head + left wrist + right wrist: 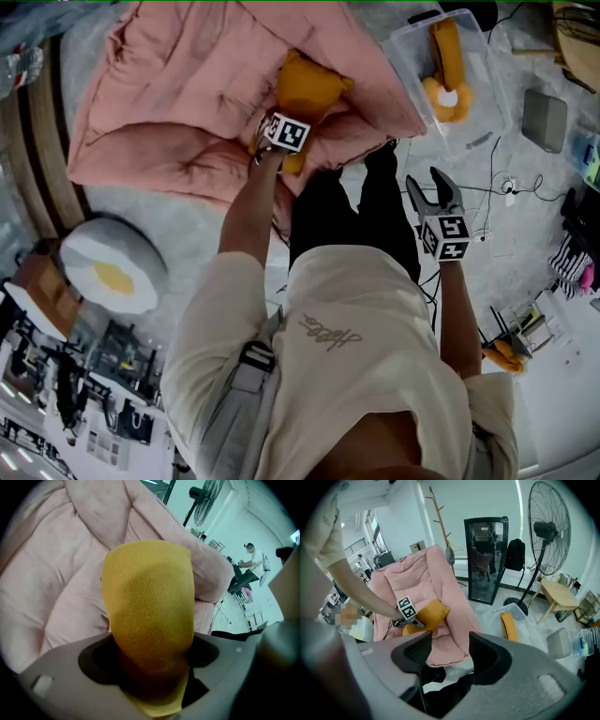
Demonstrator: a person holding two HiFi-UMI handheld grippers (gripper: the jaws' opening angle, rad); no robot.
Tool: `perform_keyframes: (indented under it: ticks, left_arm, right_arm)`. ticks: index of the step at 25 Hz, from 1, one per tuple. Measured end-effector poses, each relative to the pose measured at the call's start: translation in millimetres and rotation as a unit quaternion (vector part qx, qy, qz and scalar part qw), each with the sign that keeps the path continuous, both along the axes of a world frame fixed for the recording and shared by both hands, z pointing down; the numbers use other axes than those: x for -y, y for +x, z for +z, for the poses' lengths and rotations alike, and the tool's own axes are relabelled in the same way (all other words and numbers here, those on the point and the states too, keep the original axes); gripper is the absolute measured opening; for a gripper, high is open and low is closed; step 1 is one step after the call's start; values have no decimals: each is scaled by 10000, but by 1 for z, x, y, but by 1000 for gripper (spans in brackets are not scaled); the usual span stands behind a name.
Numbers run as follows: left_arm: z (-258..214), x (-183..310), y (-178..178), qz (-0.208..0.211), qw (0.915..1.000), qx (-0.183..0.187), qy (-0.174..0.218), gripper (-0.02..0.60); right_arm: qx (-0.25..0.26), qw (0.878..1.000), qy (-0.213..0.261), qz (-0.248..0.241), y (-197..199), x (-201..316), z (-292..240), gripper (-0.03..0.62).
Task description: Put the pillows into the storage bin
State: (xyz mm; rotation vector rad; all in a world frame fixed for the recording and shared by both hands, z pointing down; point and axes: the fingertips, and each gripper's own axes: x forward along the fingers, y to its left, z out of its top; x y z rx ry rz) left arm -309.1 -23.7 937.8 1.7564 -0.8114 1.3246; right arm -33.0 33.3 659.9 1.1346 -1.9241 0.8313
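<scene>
Grip: left tool [150,667] clamps pillow [147,602] on pink cushion [169,94]; right tool [429,187] empty, jaws apart. Target bin [403,56] lies to the right, nearer right tool; carry must cross body.

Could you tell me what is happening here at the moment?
A person is working with a handheld gripper in each hand. The left gripper is closed on a mustard pillow that lies on the big pink cushion. The right gripper hangs open and empty above the floor. The clear storage bin stands beside the pink cushion with an orange pillow already inside. A fried-egg cushion lies on the floor.
</scene>
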Motion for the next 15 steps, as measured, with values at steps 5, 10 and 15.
perform_keyframes:
  ticks: [5,10,15]
  left_arm:
    - [-26,-8,3,32,9998,-170,53,416]
    - [-54,-11,-6,-128,9993,-259,245,416]
    - [-78,-13,-11,-234,9986,-310,371,416]
  right_arm:
    - [115,9997,208,-37,-6,9,-5,249]
    - [205,9986,480,3,-11,18,-13,249]
    - [217,9970,730,143,-7,18,-24,249]
